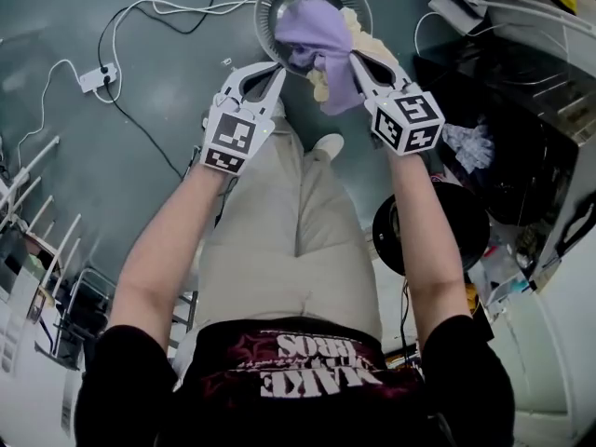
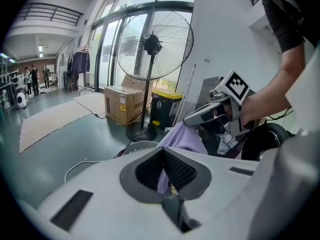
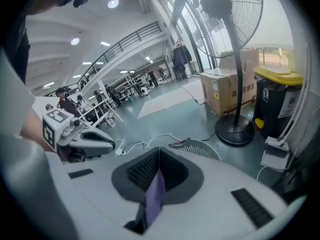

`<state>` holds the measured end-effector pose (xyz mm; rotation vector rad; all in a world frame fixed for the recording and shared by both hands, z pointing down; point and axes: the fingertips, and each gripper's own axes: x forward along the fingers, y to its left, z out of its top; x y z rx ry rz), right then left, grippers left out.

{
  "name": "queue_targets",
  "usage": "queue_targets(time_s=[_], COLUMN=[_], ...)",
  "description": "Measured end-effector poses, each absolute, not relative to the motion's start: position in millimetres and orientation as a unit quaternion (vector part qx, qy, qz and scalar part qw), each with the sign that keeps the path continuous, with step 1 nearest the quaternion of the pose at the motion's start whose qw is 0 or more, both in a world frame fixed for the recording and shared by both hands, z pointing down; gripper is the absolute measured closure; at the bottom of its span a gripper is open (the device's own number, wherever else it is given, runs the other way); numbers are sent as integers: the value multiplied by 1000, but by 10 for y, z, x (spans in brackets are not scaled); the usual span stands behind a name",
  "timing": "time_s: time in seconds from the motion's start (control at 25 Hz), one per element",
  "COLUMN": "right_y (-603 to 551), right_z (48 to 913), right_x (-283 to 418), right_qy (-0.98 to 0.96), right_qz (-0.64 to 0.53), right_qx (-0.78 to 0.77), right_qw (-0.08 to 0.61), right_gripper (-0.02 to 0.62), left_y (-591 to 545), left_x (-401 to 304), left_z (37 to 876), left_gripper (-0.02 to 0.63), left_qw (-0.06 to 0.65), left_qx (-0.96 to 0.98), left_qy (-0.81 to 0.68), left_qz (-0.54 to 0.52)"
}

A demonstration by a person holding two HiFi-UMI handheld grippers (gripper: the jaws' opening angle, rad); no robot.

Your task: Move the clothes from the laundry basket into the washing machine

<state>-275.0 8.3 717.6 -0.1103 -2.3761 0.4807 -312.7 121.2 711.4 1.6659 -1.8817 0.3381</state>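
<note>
My left gripper was clenched on one edge of the purple cloth, with a fold pinched between its pads. My right gripper was clamped on the other edge, a strip of purple showing between its closed jaws. The cloth hung between the two, over the basket on the floor beyond my feet. A cream garment lay in the basket beneath it.
</note>
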Motion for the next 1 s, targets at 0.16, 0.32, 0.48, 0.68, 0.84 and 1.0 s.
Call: queue_targets(time_s=[0.16,0.32,0.48,0.68,0.84,1.0], right_y=[75,129,129,119,128,70], right_z=[7128,6935,6720,6632,6391,6116], right_x=[-2868,-2863,-2854,-2837,-2884,-2851], right_qy=[-913,-913,-916,-917,-921,-925], right_qz=[200,258,284,283,287,296], right_qx=[-40,-57,-80,-89,-96,-90], right_qw=[354,310,270,268,245,222], right_gripper=[584,586,586,586,586,586], left_y=[1343,1311,1075,819,731,710], left_x=[-3185,-3078,-2896,-2781,-2845,-2908], left_z=[7091,7172,7151,7104,6981,6827], left_gripper=[601,601,600,600,597,552], left_qw=[305,313,304,302,288,284], left_qx=[607,603,624,647,656,660], left_qy=[-724,-723,-710,-690,-687,-685], left_qz=[122,126,122,119,120,119])
